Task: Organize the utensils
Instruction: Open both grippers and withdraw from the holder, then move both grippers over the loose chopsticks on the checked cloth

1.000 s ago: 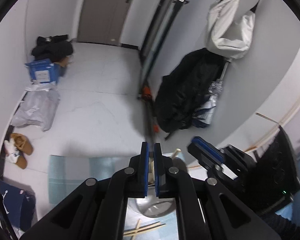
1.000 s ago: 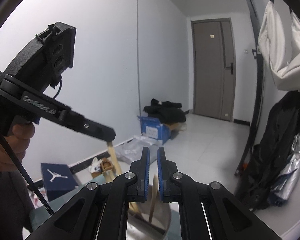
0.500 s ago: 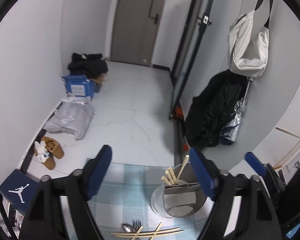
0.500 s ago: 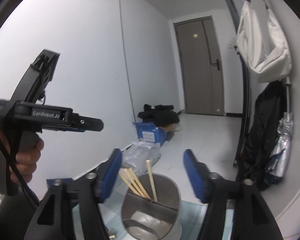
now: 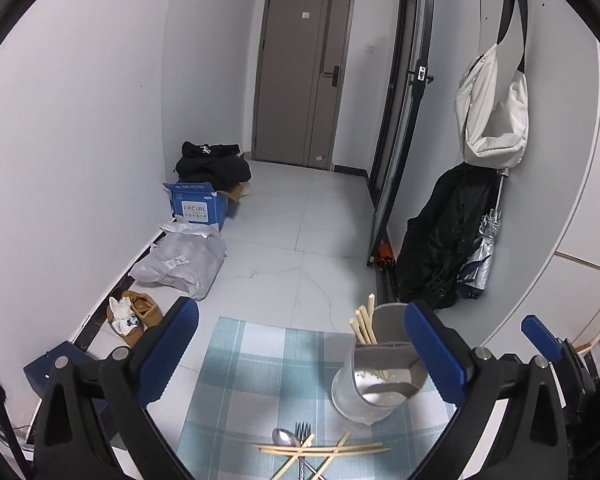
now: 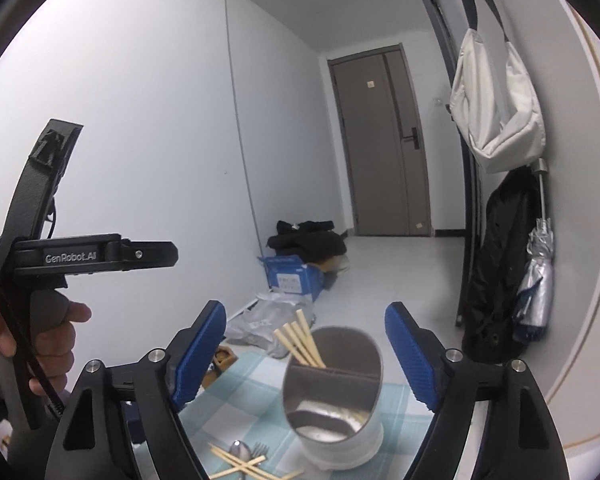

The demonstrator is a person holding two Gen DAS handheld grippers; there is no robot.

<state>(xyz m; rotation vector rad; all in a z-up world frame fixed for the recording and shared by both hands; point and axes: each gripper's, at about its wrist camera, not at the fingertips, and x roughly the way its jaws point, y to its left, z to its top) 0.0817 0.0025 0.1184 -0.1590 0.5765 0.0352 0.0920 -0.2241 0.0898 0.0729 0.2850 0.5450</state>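
**Both claws let go above the holder**

A second ago both were pinched shut; now the left gripper and right gripper are opening wide, nothing between them. Four wooden chopsticks stand in the steel utensil holder; a spoon, a fork and more chopsticks lie near on the checked blue mat, still unsorted. Readable: "GenRobot.AI" on the left gripper, "FACIAL" on the far blue box.

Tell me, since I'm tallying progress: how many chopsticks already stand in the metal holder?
4, bunched in the metal holder's rear compartment, leaning left: chopsticks. Others could be hidden.
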